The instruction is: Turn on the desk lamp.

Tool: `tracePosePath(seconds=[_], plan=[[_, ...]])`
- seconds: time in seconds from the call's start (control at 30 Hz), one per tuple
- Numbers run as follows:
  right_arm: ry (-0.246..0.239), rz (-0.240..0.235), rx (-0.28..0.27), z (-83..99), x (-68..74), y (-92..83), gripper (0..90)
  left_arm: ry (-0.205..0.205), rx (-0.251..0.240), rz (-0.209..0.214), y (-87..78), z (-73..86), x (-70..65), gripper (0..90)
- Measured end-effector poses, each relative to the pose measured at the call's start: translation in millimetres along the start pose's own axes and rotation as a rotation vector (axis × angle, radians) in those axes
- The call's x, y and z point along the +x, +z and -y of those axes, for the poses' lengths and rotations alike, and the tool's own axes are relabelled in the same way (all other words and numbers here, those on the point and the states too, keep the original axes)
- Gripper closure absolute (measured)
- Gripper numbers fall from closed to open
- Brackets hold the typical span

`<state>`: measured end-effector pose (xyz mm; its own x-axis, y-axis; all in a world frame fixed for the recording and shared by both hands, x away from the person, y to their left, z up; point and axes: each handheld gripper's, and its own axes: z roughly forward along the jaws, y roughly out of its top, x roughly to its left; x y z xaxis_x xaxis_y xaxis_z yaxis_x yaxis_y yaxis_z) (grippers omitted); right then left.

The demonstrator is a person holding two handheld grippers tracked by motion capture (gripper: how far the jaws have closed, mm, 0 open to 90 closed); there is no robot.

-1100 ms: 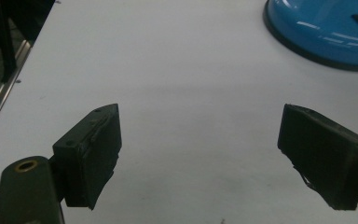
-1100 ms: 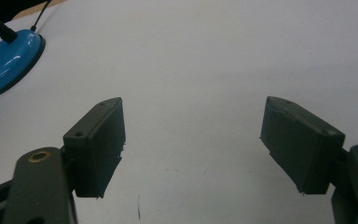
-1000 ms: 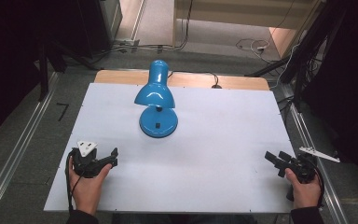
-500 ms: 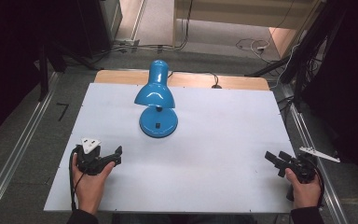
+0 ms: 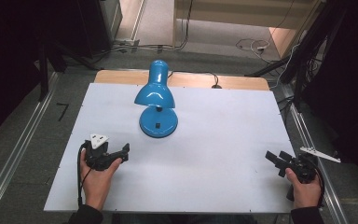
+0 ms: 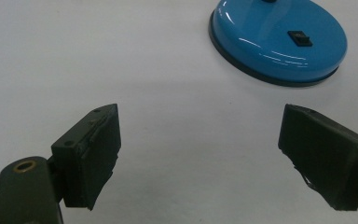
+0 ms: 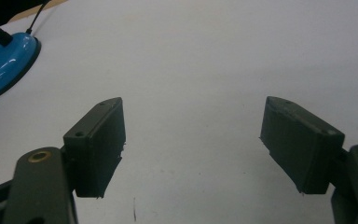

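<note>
Blue lamp (image 5: 157, 105) stands alone mid-table (image 5: 223, 140) (unobstructed); left tongs (image 5: 123, 153) and right tongs (image 5: 276, 159) gape wide, empty.

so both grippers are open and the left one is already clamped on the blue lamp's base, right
Not quite. Both grippers are open, but the left gripper holds nothing: the left gripper view shows its jaws spread wide over bare table, with the blue desk lamp's base ahead of them and apart. The right gripper is open too.
</note>
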<state>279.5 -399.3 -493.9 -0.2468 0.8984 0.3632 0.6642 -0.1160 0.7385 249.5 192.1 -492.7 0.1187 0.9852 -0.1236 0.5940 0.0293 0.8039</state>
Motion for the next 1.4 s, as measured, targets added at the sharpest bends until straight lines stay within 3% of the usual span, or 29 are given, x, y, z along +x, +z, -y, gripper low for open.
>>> tracePosePath(seconds=[1.4], plan=[[-0.005,0.005,0.002,0.0,0.4,0.6,20.4,-0.008,-0.004,0.096,32.8,-26.3,-39.5,15.0]])
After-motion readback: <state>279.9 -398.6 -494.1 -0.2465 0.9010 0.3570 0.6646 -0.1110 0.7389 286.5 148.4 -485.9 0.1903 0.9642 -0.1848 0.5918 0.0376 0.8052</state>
